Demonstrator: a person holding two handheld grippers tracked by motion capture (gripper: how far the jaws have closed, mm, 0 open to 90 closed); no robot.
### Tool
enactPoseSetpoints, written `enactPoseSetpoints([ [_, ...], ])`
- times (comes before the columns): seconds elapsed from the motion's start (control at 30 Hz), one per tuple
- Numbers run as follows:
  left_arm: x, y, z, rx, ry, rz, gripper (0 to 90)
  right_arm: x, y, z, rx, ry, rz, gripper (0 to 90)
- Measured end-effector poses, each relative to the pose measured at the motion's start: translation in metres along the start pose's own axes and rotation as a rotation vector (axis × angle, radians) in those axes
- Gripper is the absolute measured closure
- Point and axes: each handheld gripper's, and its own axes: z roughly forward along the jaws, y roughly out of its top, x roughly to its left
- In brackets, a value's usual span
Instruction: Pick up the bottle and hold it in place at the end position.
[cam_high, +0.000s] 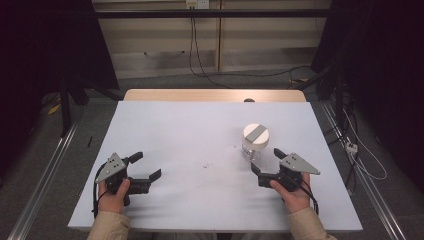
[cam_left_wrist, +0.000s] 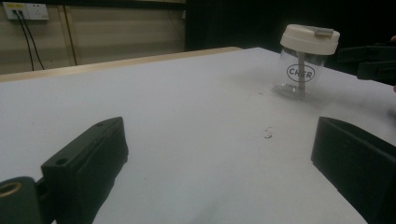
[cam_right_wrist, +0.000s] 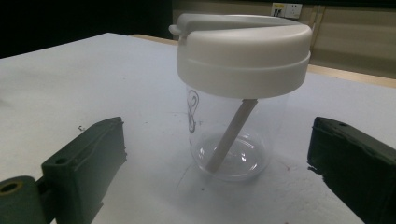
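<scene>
A clear plastic cup with a white lid stands upright on the white table top, right of the middle. In the right gripper view the cup is close ahead, with a pale straw leaning inside it. My right gripper is open just in front of the cup, not touching it. My left gripper is open at the front left, nothing between its fingers. From the left gripper view the cup stands far off at the right, with the other gripper's dark jaws beside it.
Small dark specks mark the table near its middle. A wooden edge runs along the table's far side. Cables hang down the back wall, and dark stands flank the table.
</scene>
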Motion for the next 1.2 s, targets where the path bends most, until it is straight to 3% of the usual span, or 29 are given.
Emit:
enactPoseSetpoints([
  [0.3, -0.001, 0.0, 0.001, -0.002, -0.007, 0.002, 3.7, -0.003, 0.007, 0.01, -0.016, 0.0, 0.009, 5.8],
  [0.7, 0.0, 0.001, 0.002, -0.003, -0.012, 0.007, 3.7, -0.014, 0.011, 0.03, 0.023, 0.002, 0.042, 4.9],
  [1.2, -0.001, 0.0, 0.003, 0.009, -0.021, 0.008, 3.7, -0.015, 0.013, 0.048, 0.052, -0.006, 0.035, 4.1],
])
